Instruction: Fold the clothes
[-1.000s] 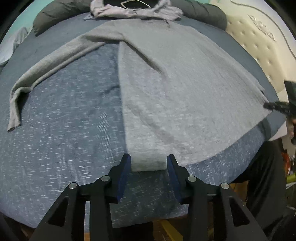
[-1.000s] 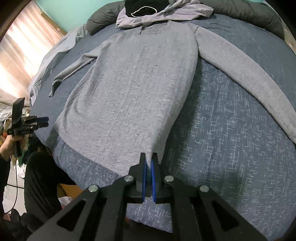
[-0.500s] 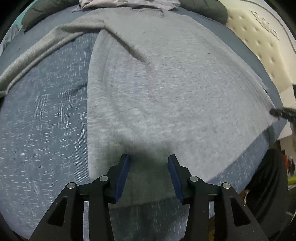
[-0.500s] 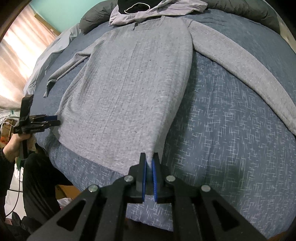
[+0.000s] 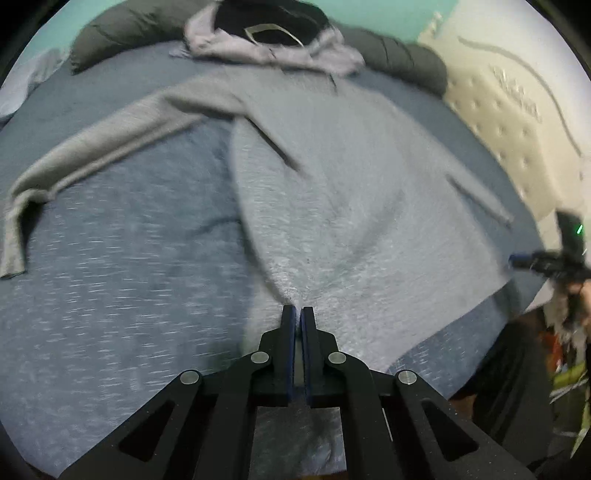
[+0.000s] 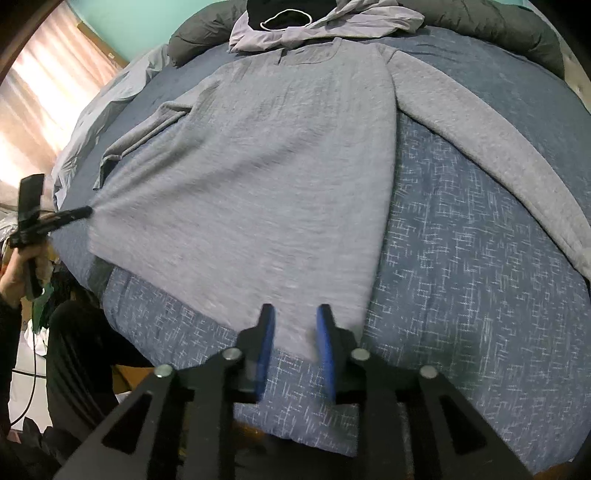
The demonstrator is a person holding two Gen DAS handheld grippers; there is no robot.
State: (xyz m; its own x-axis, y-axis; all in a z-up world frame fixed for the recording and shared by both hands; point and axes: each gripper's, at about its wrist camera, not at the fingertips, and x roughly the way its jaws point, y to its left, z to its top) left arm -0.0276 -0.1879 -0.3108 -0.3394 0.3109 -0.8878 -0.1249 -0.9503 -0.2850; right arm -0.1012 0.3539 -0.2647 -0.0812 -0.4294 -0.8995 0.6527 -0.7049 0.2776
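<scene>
A grey long-sleeved sweater lies spread face down on the bed, sleeves out to both sides. My left gripper is shut on its bottom hem near the left corner, and the cloth puckers up toward the blue pads. In the right wrist view the same sweater fills the middle, and the left gripper pinches its far-left hem corner. My right gripper stands open over the right hem corner, which lies flat between the fingers. It also shows small at the edge of the left wrist view as the right gripper.
The blue patterned bedspread covers the bed. A lilac hoodie with a black garment is heaped at the far end against dark pillows. A cream tufted headboard rises on one side. The person's black-trousered legs stand at the bed's edge.
My left gripper has shut on the sweater's hem and lifted it a little. My right gripper has opened and let go of the right hem corner.
</scene>
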